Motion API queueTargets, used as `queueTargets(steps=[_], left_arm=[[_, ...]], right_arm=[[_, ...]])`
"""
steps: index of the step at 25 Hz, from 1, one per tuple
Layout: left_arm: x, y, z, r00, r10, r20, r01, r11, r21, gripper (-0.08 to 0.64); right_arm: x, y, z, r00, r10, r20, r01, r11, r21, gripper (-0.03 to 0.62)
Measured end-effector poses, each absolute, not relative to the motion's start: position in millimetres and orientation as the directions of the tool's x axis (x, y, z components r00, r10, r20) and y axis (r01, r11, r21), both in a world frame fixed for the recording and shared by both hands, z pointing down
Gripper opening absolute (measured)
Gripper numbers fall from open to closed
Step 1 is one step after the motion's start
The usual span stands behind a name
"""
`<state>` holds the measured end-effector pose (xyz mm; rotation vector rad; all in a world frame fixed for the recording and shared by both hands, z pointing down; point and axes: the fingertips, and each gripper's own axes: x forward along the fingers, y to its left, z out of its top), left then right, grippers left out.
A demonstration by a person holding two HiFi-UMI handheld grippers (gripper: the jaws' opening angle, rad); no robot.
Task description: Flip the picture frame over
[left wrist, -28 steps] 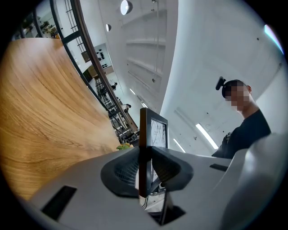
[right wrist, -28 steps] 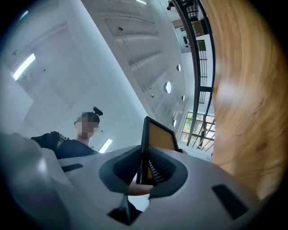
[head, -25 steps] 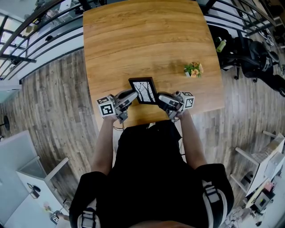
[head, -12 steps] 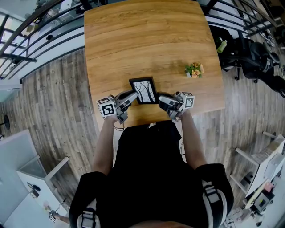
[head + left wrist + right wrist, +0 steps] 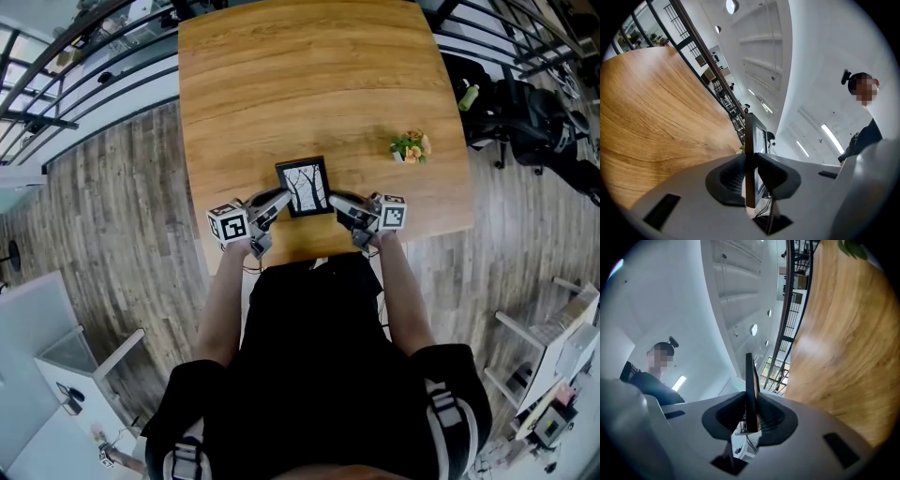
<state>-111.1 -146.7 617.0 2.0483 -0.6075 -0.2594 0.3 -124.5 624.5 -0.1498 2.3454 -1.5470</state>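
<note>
— So, what has changed since a second ago?
— Both grippers sit lower, nearer the table, and the picture frame has come down with them. The jaws of the right gripper have just been closing, with the frame's edge between them.
— And the grips now?
— The left gripper is clamped on the frame's left edge, the right on its right edge. The frame is over the table's near part, its picture of bare trees facing up. Whether it touches the wood I cannot tell.
— Counts?
— One frame, two grippers, one table, one small flower pot well apart on the right.
— Any writing?
— Only square black-and-white markers on the two cubes.
</note>
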Motion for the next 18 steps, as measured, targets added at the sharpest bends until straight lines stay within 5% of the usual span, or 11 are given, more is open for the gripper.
queueTargets(steps=[18], left_arm=[[-84.6, -157.0, 667.8, 0.794, -0.524, 0.308, -0.52, -0.321, 0.792, 0.094]], right_arm=[[26.4, -132.0, 690.6, -0.905, -0.412, 0.105, -0.262, 0.346, -0.901, 0.08]])
